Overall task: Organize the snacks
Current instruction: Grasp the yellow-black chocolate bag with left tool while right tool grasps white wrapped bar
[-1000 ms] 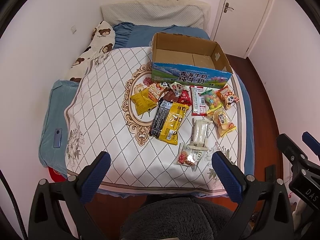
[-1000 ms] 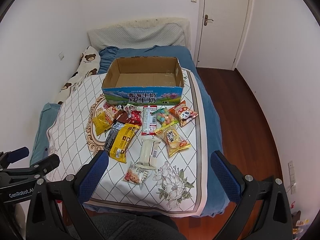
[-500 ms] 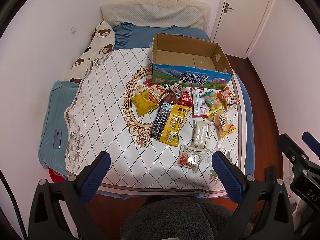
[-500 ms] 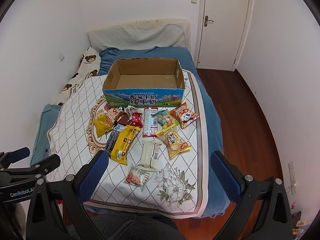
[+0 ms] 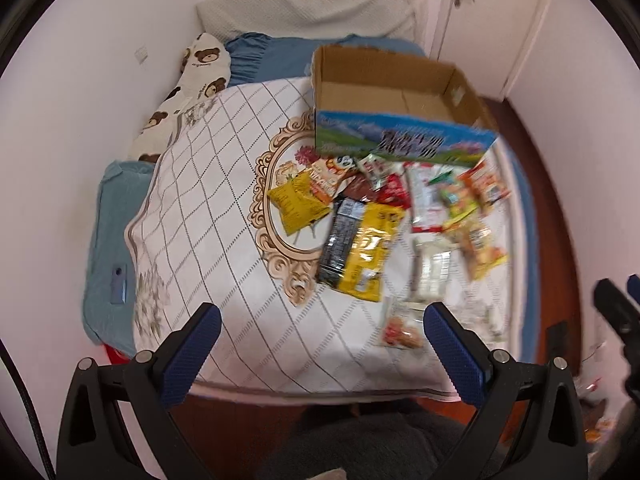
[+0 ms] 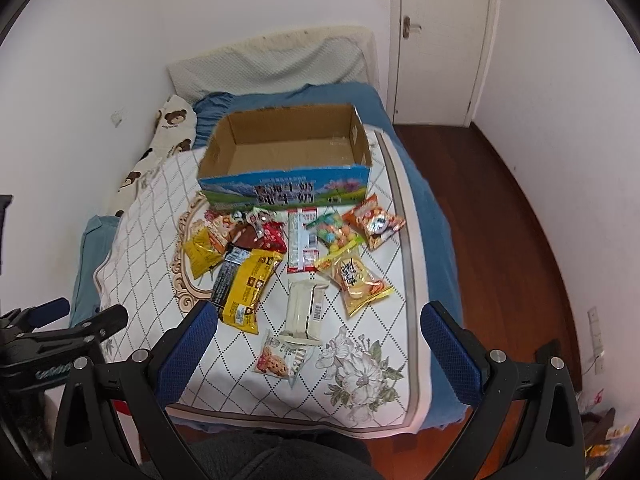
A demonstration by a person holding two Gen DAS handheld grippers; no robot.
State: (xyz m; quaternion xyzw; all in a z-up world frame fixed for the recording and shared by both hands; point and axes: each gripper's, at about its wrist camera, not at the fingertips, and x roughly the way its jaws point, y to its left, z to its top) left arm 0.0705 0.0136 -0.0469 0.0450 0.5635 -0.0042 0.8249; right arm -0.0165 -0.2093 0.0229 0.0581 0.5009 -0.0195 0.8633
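Both empty: left gripper (image 5: 320, 344) and right gripper (image 6: 316, 340) spread wide above bed (image 6: 424, 200). Snack packets (image 6: 296, 256) judged light, crinkly, slippery; best pinched at sealed edges.

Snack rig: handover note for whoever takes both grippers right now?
Left gripper: open, empty, hovering short of the bed's near edge.
Right gripper: open, empty, same height, above the near snacks.
Cardboard box: upright on the quilt, open top, nothing visible inside.
Snacks: all loose on the quilt in front of the box, including the big yellow bag, white bar and small cookie pack nearest the grippers.
Done: nothing boxed.
Left: every packet, presumably into the box. The left view is motion-blurred.
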